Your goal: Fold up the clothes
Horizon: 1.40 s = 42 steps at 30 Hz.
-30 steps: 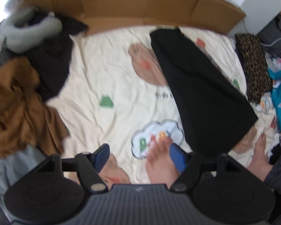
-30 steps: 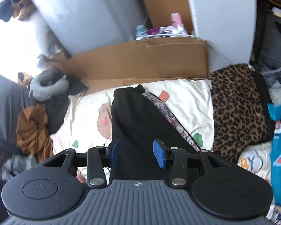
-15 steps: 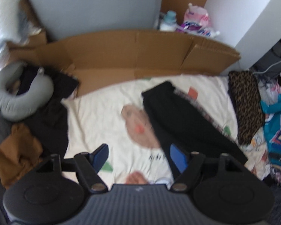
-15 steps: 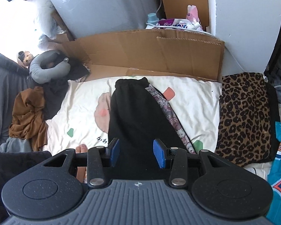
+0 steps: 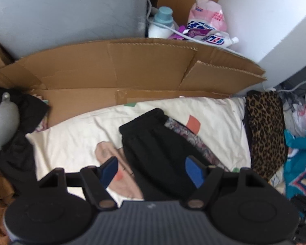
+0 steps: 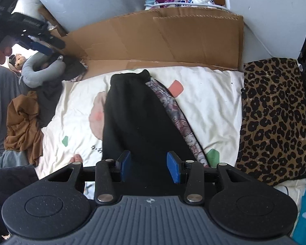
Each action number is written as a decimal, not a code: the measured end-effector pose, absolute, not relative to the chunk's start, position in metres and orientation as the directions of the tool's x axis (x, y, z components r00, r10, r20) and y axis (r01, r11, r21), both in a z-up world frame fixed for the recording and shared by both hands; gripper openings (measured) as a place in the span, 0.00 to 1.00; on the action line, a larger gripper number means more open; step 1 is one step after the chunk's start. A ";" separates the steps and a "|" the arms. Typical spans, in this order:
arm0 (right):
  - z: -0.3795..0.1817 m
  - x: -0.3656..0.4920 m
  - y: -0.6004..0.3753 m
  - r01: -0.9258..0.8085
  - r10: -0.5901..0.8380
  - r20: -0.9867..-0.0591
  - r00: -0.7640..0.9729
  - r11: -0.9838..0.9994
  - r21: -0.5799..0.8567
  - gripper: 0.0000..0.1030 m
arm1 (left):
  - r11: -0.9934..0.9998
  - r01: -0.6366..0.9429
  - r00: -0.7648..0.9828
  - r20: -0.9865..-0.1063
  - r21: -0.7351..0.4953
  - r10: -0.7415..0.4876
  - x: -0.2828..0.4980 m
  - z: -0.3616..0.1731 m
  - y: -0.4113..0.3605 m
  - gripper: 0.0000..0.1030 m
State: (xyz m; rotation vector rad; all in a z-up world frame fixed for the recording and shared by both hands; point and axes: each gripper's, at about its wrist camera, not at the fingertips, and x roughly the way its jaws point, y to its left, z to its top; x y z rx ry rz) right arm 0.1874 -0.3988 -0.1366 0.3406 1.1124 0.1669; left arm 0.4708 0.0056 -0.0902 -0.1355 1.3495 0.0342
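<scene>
A black garment [image 5: 157, 145] [image 6: 136, 118] lies folded lengthwise on a cream printed blanket [image 5: 75, 140] [image 6: 210, 94], with a patterned lining strip [image 6: 173, 110] showing along its right side. My left gripper [image 5: 151, 171] is open and empty, raised well above the near part of the garment. It also shows in the right wrist view [image 6: 40, 47], held up at the far left. My right gripper [image 6: 149, 165] is open and empty above the garment's near end.
A flattened cardboard box [image 5: 132, 69] stands behind the blanket, with detergent bottles [image 5: 206, 24] beyond. A leopard-print cloth [image 6: 275, 118] and a teal garment [image 5: 302, 159] lie at the right. A brown garment [image 6: 22, 126], dark clothes and a grey neck pillow [image 6: 42, 71] lie at the left.
My left gripper has risen and tilted up, so the wall and bottles come into its view. My right gripper has pulled back a little. Both stay open.
</scene>
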 end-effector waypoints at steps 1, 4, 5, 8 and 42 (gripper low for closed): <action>-0.142 0.189 -0.401 0.037 0.301 -0.846 0.439 0.935 0.352 0.45 | 0.990 -0.113 0.227 -0.972 -0.084 -0.057 0.475 -0.097 0.003 0.73; -0.159 0.195 -0.408 0.025 0.310 -0.838 0.449 0.933 0.359 0.45 | 0.984 -0.143 0.249 -0.966 -0.105 -0.067 0.487 -0.119 -0.006 0.73; -0.165 0.197 -0.409 0.016 0.315 -0.834 0.452 0.933 0.361 0.44 | 0.982 -0.153 0.257 -0.964 -0.112 -0.070 0.492 -0.126 -0.008 0.73; -0.188 0.202 -0.410 -0.013 0.357 -0.813 0.460 0.918 0.396 0.31 | 0.982 -0.159 0.267 -0.962 -0.103 -0.058 0.501 -0.152 -0.019 0.72; -0.338 0.208 -0.414 0.048 0.267 -0.764 0.588 0.931 0.362 0.31 | 0.963 -0.256 0.233 -0.972 -0.085 -0.024 0.532 -0.336 -0.070 0.64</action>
